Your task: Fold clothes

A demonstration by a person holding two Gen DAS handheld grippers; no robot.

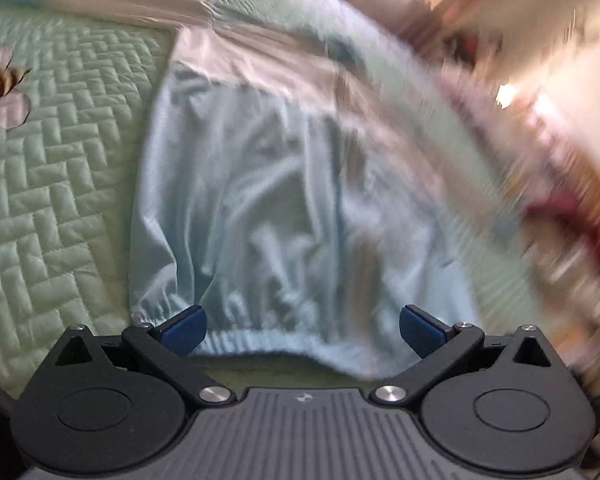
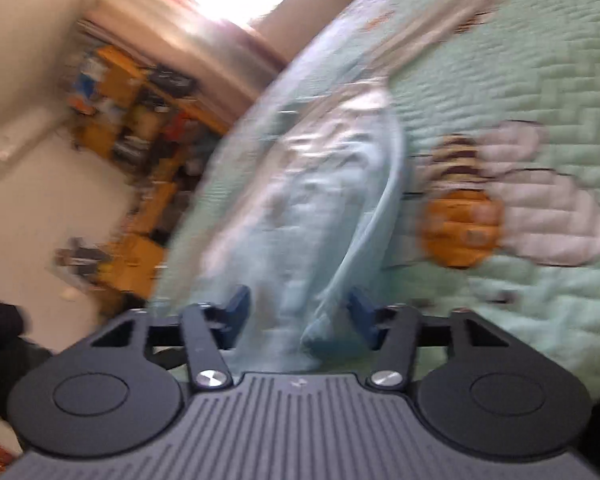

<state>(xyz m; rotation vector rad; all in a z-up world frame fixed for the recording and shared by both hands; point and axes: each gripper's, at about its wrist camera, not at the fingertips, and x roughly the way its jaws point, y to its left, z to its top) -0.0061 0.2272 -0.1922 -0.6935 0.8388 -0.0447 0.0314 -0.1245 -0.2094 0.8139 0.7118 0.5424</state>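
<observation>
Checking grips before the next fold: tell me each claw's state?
Left claw: open, holding nothing.
Right claw: open, light blue garment between its fingers, not pinched.

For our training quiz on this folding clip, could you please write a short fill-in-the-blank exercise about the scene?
1. The light blue garment lies on a quilted bedspread coloured pale ____.
2. The insect printed on the bedspread is a ____.
3. The left gripper has its jaws ____, with the garment's gathered hem between them.
4. The right gripper has pads coloured ____.

Missing words: green; bee; open; blue
</observation>
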